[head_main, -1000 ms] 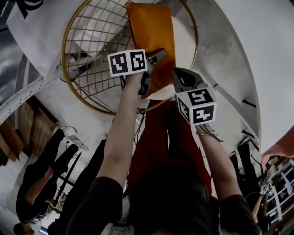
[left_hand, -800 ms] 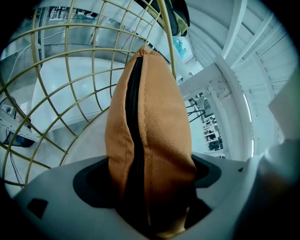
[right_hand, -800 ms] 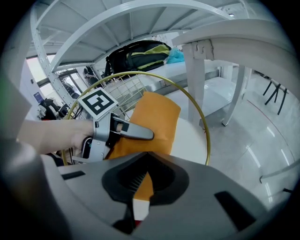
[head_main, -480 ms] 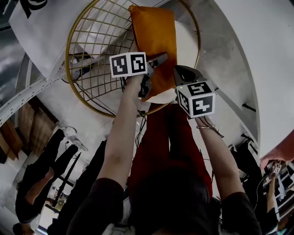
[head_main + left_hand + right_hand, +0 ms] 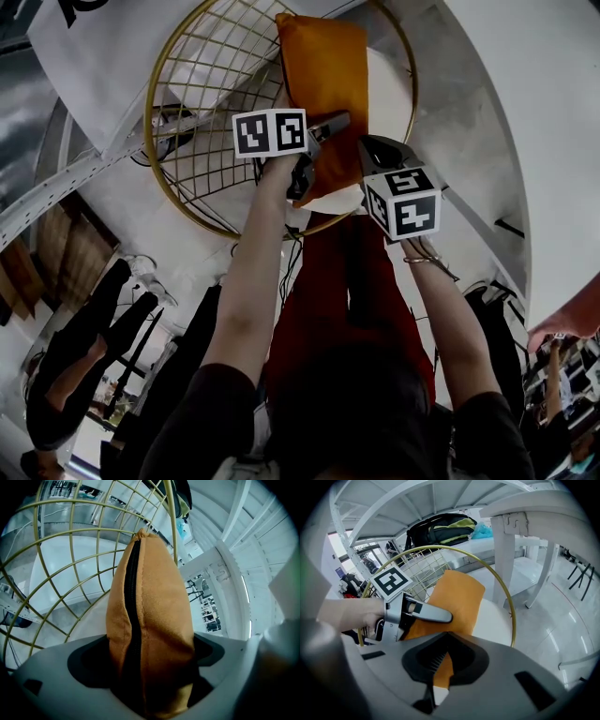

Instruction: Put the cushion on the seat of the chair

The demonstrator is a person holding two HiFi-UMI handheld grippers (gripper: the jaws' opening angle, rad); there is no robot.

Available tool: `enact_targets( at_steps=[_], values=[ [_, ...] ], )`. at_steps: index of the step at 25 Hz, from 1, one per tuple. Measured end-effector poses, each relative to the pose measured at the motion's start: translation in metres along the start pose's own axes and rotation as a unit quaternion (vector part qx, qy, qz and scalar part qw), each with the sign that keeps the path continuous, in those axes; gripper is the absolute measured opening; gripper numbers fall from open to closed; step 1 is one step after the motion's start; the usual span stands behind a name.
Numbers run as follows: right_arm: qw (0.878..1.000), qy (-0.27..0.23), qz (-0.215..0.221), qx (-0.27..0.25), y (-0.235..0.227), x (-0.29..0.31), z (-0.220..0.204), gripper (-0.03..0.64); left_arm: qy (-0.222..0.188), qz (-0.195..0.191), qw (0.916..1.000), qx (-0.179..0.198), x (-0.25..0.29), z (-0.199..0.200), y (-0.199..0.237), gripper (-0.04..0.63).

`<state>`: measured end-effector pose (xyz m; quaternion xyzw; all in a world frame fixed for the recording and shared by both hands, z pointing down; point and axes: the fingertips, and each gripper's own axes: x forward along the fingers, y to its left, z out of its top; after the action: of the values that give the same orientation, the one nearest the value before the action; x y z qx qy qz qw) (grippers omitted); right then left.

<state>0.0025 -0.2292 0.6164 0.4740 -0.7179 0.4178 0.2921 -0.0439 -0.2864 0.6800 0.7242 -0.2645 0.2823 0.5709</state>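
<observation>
We reckon the cushion sits on the chair seat; the left gripper jaws are opening around it, and the right gripper jaws clench its edge.

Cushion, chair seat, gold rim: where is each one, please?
cushion (image 5: 323, 66): head view, middle of orange face.
seat (image 5: 493, 616): right gripper view, bare white part.
gold rim (image 5: 146, 117): head view, hoop's left side.

The wire chair back blocks the left; seat right of cushion lies open
</observation>
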Motion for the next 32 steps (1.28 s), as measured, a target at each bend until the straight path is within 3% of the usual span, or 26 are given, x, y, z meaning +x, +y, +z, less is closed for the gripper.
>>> enact_targets(
  at_steps=[18,32],
  values=[
    [1.0,-0.001,0.0,-0.009,0.003,-0.007,0.004,0.018,-0.019,0.041,0.9989,0.014,-0.017,0.003,0.003,0.503],
    [1.0,-0.011,0.0,-0.013,0.004,-0.016,0.008,0.018,-0.062,0.071,0.9951,0.032,-0.042,0.006,-0.004,0.5]
  ],
)
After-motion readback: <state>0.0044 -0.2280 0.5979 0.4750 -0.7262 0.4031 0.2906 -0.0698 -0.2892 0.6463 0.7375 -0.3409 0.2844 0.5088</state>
